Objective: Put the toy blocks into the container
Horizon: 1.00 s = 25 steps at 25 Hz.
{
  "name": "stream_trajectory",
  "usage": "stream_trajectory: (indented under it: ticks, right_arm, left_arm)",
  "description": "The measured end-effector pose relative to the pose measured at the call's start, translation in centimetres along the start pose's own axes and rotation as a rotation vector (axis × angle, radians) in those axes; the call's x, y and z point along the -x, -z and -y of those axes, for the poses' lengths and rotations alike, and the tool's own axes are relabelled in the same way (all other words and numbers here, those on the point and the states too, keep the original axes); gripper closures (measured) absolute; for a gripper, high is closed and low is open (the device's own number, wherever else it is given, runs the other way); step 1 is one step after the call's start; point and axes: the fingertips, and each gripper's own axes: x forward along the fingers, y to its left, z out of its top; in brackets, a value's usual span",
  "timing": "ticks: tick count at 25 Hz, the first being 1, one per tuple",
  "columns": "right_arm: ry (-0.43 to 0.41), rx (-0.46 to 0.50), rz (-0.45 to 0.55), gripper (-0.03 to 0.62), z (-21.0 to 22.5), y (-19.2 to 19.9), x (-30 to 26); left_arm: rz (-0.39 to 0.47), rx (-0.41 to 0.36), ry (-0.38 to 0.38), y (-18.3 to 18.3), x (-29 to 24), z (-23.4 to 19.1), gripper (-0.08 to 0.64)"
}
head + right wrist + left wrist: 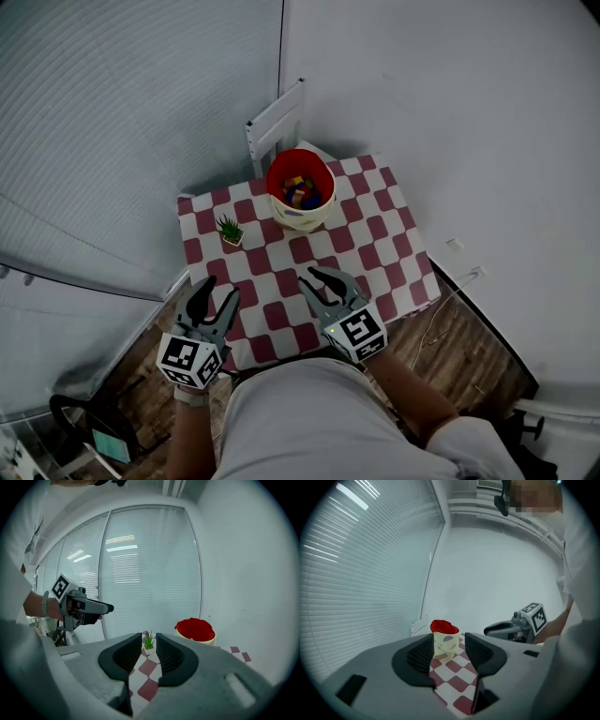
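**Editor:** While you have both tools up, what sits closest to the camera?

**Operator:** At the near edge of the red-and-white checked desk [375, 234] I hold the left gripper [216, 289] by the desk's left side. Its jaws stand moderately apart with nothing between them. The right gripper [311, 274] is just beside it over the near squares. Its jaws are drawn in to a narrow slit and are also empty. Both point across the desk toward the far side, and neither touches anything on it.

**Editor:** And further out?

**Operator:** A small potted plant [230, 230] stands upright past the grippers, toward the left side of the desk. It is apart from everything else.

**Editor:** Where are the task's pieces?

**Operator:** The container [302, 221], a cream bucket with a red rim, stands upright near the far edge, well away from both grippers. The toy blocks [302, 193] lie inside it in a mixed heap of yellow, blue and red. I cannot count them from here.

**Editor:** Anything behind that?

**Operator:** A white chair [277, 122] stands against the far edge, just behind the container. It sits in the corner where the window blinds [122, 122] meet a plain wall [441, 94].
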Motion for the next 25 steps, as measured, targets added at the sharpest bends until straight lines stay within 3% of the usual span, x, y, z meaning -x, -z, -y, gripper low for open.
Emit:
stream_trajectory:
  ticks: [25]
  right_arm:
    - [-0.013, 0.023, -0.029, 0.508, 0.0, -0.1, -0.9]
  left_arm:
    - [-0.014, 0.024, -0.024, 1.6, 0.8, -0.4, 0.371]
